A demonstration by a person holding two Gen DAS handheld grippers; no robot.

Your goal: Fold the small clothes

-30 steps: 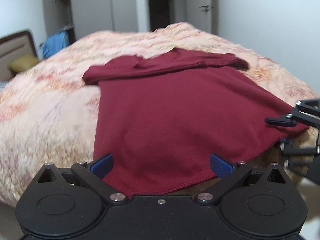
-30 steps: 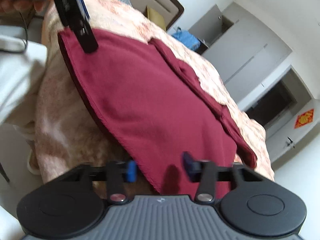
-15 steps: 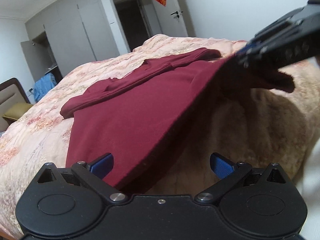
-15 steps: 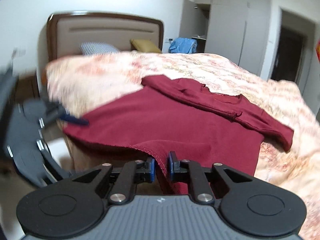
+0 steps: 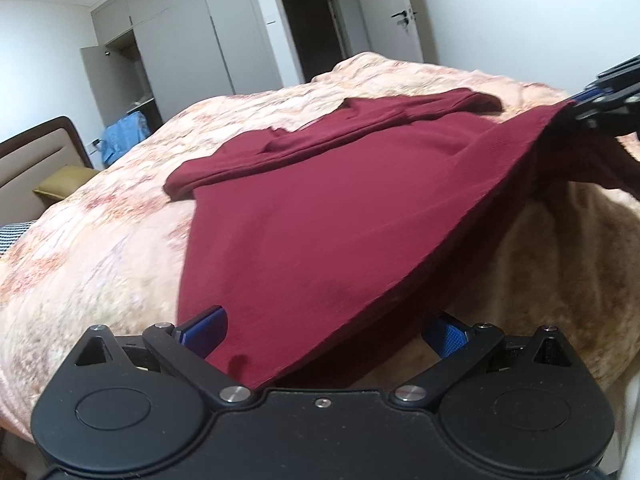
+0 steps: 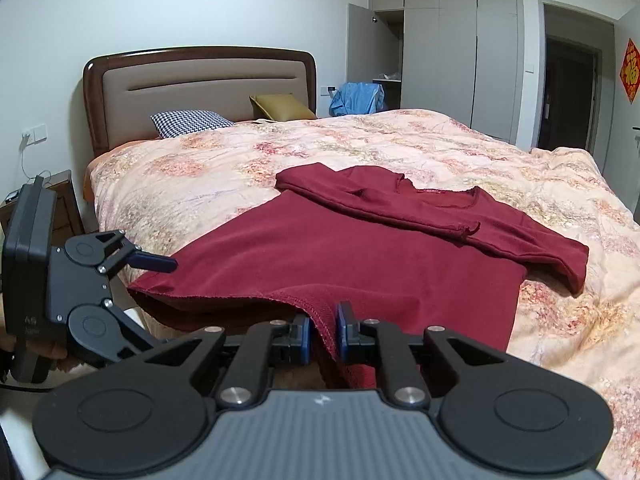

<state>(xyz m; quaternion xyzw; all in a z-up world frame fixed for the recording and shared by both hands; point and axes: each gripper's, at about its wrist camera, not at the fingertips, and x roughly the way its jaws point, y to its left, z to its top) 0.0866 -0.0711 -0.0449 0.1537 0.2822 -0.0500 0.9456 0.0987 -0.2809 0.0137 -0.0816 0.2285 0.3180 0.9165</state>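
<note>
Two grippers angle down at the bed (image 6: 240, 160): the right gripper (image 6: 322, 334) pinches the maroon shirt's (image 6: 360, 264) lifted hem, the left gripper (image 5: 324, 326) gapes wide around its corner, and the red door hanging's (image 6: 631, 70) character is unreadable.

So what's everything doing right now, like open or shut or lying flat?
Right hand-held gripper: shut on the red top's hem.
Left hand-held gripper: open, hem between its fingers.
Red top: flat on bed, sleeves folded across, one corner lifted.
Wardrobe door: open.
Doorway: open, dark.
</note>
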